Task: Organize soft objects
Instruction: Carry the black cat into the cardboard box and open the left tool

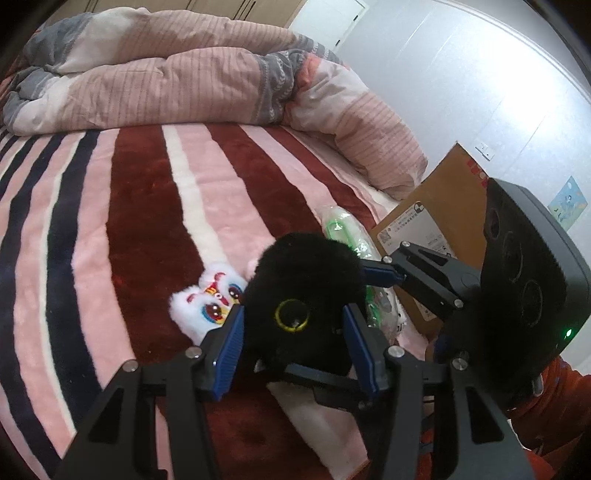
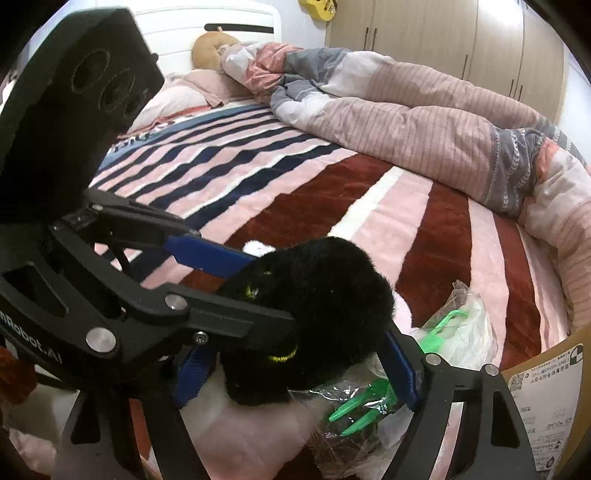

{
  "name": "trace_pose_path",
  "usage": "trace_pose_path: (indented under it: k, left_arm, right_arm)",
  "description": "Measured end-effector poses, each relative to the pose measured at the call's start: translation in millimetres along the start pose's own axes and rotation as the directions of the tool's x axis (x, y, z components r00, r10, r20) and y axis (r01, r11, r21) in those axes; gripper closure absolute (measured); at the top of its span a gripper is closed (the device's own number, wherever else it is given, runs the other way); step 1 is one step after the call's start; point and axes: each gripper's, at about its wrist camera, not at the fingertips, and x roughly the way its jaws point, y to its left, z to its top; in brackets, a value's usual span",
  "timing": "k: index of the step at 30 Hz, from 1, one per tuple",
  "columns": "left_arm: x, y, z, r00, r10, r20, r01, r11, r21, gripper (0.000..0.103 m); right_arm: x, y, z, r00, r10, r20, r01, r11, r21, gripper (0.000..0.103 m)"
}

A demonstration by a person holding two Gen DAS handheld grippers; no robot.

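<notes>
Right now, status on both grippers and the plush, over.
Left gripper fingers flank black plush toy, contact unclear. Right gripper straddles it from the other side. Plastic bag with green pieces crowds its fingers; white plush beside.

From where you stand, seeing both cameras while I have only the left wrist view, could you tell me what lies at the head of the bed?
Observer: An orange plush toy lies by the white headboard, beyond the rumpled duvet.
Operator: Thank you. Where is the right gripper's far finger, which the black toy hides from me?
Observer: The right gripper straddles the black plush toy, and that finger sits right against a clear bag holding green plastic pieces.
Operator: Is anything else soft up by the headboard?
Observer: Yes, a pink pillow lies just in front of the orange toy.
</notes>
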Motion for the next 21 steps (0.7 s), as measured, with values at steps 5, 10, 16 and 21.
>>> trace_pose_path:
  k: [5, 10, 16, 21]
  left_arm:
    - [-7, -7, -2, 1.000, 0.024, 0.007, -0.024, 1.000, 0.017, 0.057]
    - [-14, -11, -3, 0.998, 0.064, 0.017, -0.064, 0.998, 0.024, 0.058]
    - [-17, -8, -4, 0.996, 0.092, 0.009, -0.092, 0.996, 0.016, 0.059]
    - [-10, 1, -6, 0.998, 0.070, -0.004, -0.070, 0.998, -0.009, 0.056]
  right_arm:
    - [-4, 4, 5, 1.000, -0.017, 0.012, 0.017, 1.000, -0.018, 0.027]
    - [-7, 11, 7, 0.999, -0.035, 0.023, 0.036, 0.998, -0.042, 0.031]
    - [-2, 15, 7, 1.000, -0.022, -0.003, 0.022, 0.999, -0.049, 0.033]
    - [10, 17, 2, 0.999, -0.024, -0.044, 0.020, 0.996, -0.081, 0.026]
